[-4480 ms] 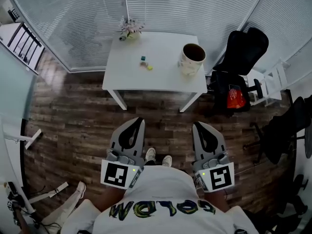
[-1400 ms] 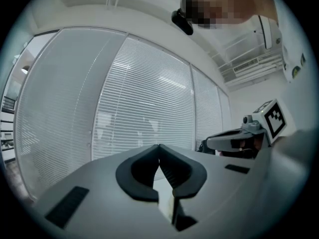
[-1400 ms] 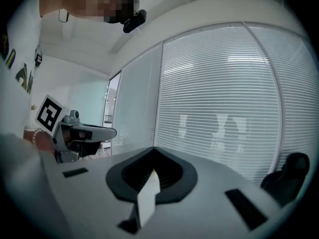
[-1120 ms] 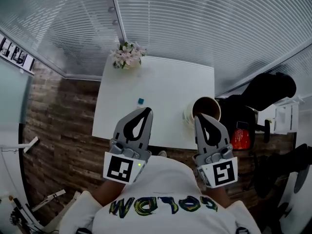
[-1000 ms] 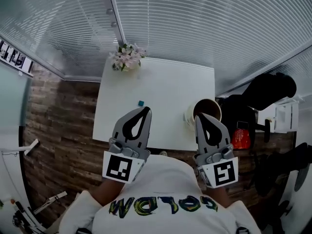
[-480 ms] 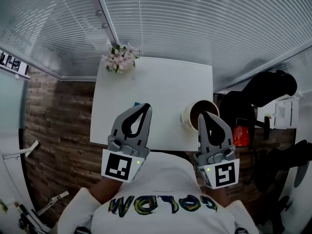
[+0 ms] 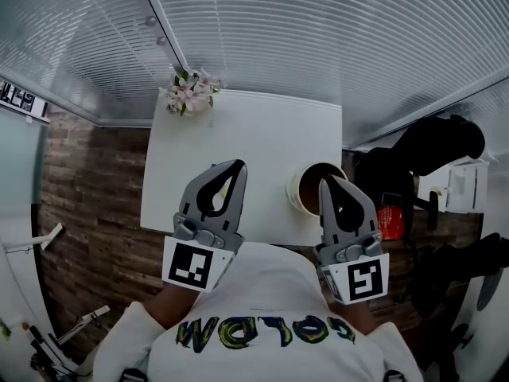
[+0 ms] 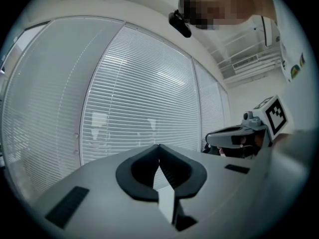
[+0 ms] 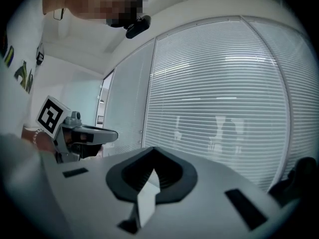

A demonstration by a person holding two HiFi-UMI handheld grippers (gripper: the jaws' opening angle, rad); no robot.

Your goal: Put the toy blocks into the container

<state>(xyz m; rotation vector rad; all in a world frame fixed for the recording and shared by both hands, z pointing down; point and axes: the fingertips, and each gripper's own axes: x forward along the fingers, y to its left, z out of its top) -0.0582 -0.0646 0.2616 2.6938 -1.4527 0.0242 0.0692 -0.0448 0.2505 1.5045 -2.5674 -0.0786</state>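
Flowers [image 7: 188, 91] sit right at the far left corner of the white table [image 7: 262, 134]. Blinds [image 7: 318, 46] sweep across behind it. Off the table's right edge there's a black chair [image 7: 433, 146], a red bag [image 7: 390, 217] near it, and dark wood floor [image 7: 87, 205] on the left.

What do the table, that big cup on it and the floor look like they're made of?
Table: smooth matte white, probably laminate or painted board; no grain shows.
Cup: cream outside, dark brown inside; ceramic or paper, too small to tell.
Floor: dark brown planks with visible seams, wood or wood-look laminate.
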